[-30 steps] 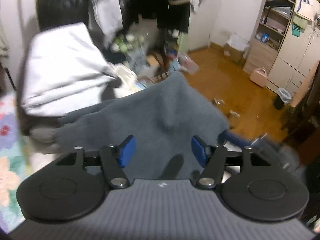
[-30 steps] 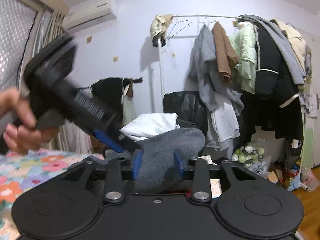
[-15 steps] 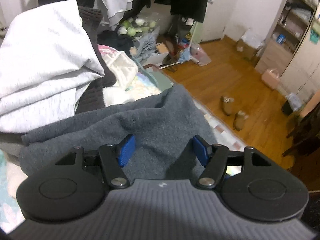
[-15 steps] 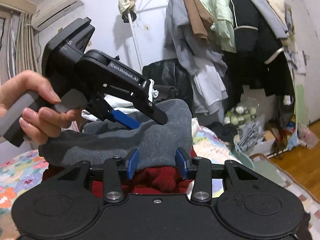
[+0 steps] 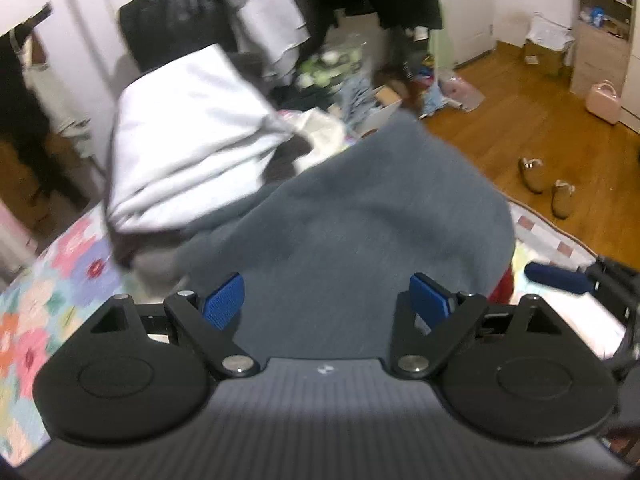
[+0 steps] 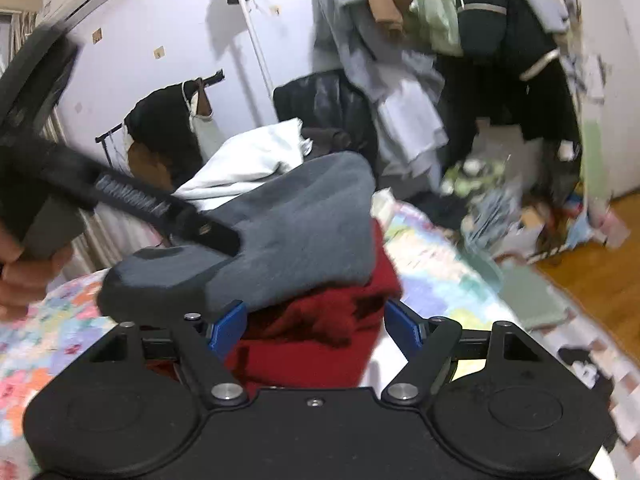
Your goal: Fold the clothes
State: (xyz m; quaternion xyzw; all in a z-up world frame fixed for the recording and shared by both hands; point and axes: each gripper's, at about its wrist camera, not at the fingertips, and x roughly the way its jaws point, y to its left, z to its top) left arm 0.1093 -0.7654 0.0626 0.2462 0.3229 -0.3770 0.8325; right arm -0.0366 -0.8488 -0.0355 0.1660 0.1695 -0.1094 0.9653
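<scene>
A folded grey garment (image 5: 360,220) lies on top of a red garment (image 6: 312,340) on the floral bedspread (image 5: 48,300). My left gripper (image 5: 327,304) hangs over the grey cloth's near edge. Its jaws are opening, and the blue pads stand wide apart without pressing on the cloth. My right gripper (image 6: 315,326) faces the stack from the other side, jaws also opening. The red cloth lies between its pads, which do not touch it. In the right wrist view the left gripper (image 6: 140,204) reaches in from the left, held by a hand (image 6: 24,276).
A pile of white folded clothes (image 5: 188,148) sits behind the grey garment, with a black chair (image 5: 176,20) beyond. A loaded clothes rack (image 6: 440,20) stands at the wall. Clutter, slippers (image 5: 546,186) and a pink case (image 5: 604,102) lie on the wooden floor.
Both grippers' jaws have spread wide and let go of the grey garment, which now rests on the red one. The left gripper has shifted and both views are blurred by motion.
</scene>
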